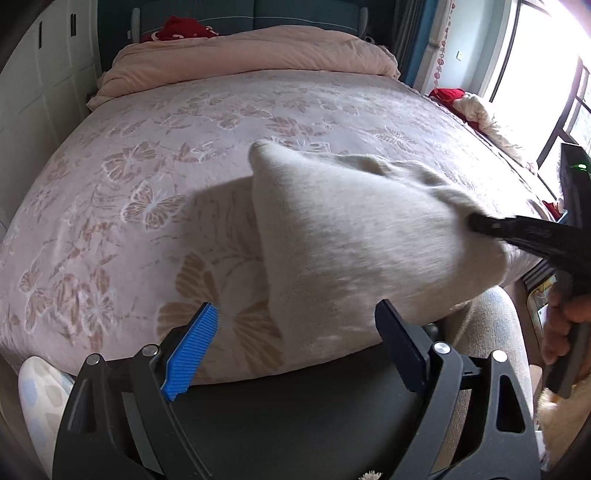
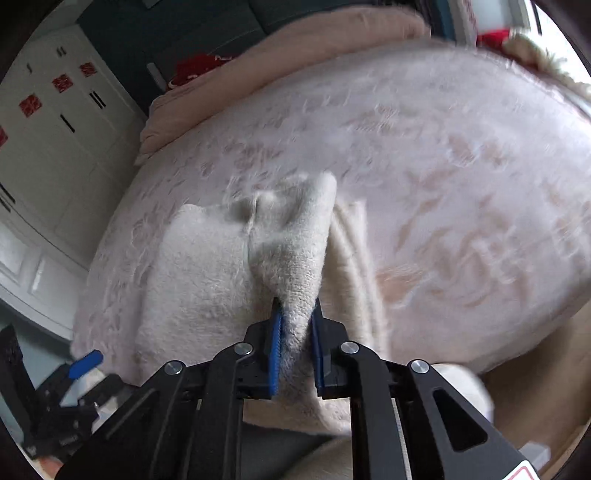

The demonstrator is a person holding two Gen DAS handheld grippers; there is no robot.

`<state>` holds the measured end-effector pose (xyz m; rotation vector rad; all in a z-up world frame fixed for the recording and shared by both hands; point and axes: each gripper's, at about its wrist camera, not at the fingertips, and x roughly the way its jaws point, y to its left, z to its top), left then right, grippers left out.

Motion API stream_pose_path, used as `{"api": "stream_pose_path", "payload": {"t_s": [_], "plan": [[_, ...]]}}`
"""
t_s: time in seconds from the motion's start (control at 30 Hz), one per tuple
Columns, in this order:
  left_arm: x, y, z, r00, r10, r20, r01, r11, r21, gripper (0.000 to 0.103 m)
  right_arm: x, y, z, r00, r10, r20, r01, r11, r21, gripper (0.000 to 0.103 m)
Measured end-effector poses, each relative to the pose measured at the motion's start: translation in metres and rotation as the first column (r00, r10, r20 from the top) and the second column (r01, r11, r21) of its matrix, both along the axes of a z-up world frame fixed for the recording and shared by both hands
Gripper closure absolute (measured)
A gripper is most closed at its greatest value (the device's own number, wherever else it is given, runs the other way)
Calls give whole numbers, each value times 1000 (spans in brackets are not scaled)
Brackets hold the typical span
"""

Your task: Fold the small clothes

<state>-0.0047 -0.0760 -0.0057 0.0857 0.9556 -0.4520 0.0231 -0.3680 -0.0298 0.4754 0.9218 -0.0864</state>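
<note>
A small cream fleece garment [image 1: 354,236] hangs lifted above the near edge of the bed [image 1: 184,155]. My right gripper [image 2: 297,314] is shut on a bunched edge of the garment [image 2: 295,258]; the rest droops to its left onto the bed. In the left wrist view the right gripper [image 1: 476,221] comes in from the right, pinching the cloth. My left gripper [image 1: 295,325] is open and empty, below and in front of the hanging garment. It also shows in the right wrist view [image 2: 85,360] at the lower left.
The bed has a pink butterfly-patterned cover [image 2: 461,184]. A folded peach quilt [image 1: 251,51] and a red item [image 1: 181,29] lie at the headboard. White cabinets [image 2: 48,147] stand left, a window [image 1: 546,59] right. The person's leg [image 1: 487,332] is by the bed edge.
</note>
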Motion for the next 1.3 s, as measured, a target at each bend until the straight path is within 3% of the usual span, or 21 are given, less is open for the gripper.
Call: {"api": "stream_pose_path", "payload": {"t_s": [0.03, 0.1, 0.13, 0.2, 0.3, 0.37, 0.47, 0.67, 0.87, 1.0, 1.03, 1.07, 1.1, 1.13, 1.23, 1.3], "plan": [[2, 0, -2, 1000, 2, -10, -2, 1000, -2, 18, 1, -2, -9, 999, 2, -34, -2, 1000, -13, 91], [6, -3, -9, 999, 4, -43, -4, 1000, -9, 18, 13, -3, -54, 984, 28, -178, -34, 999, -34, 88], [8, -5, -11, 999, 0, -53, -1, 1000, -14, 18, 13, -2, -64, 983, 32, -180, -35, 999, -16, 86], [10, -10, -13, 998, -11, -66, 10, 1000, -10, 18, 12, -4, -52, 988, 15, -154, -14, 1000, 11, 83], [17, -12, -10, 997, -13, -82, 10, 999, -41, 12, 11, -6, -32, 995, -6, -103, 8, 1000, 13, 62], [29, -13, -9, 995, -1, -100, -7, 997, -74, 11, 14, -9, -27, 995, -12, -95, 9, 1000, -28, 42], [49, -18, -13, 990, 20, -139, -34, 995, -98, 9, 22, -17, -33, 994, -28, -109, 27, 1000, -11, 35], [93, -31, -57, 942, 35, -334, -95, 982, -166, 6, 41, -30, -69, 988, -12, -155, 35, 988, 153, 23], [112, -32, -92, 894, 38, -446, -157, 960, -231, 5, 51, -32, -92, 989, -28, -146, 67, 960, 272, 6], [115, -37, -95, 911, 23, -413, -130, 963, -234, 5, 58, -29, -94, 992, -17, -126, 49, 964, 260, 7], [115, -40, -93, 915, 15, -404, -117, 967, -229, 5, 59, -28, -94, 993, -16, -120, 47, 965, 259, 13], [115, -40, -93, 915, 11, -402, -112, 967, -229, 5, 59, -27, -93, 994, -12, -109, 41, 963, 267, 31], [116, -41, -91, 913, 9, -407, -113, 966, -232, 6, 60, -26, -92, 996, 10, -89, 18, 950, 310, 40], [116, -41, -88, 911, 2, -412, -113, 963, -244, 17, 61, -28, -92, 996, 9, -87, 21, 943, 331, 45], [115, -48, -72, 911, -22, -411, -95, 960, -263, 36, 55, -27, -78, 997, -18, -73, 41, 943, 331, 65], [112, -53, -55, 922, -34, -386, -72, 964, -258, 45, 48, -25, -57, 998, -44, -39, 54, 942, 330, 67]]}}
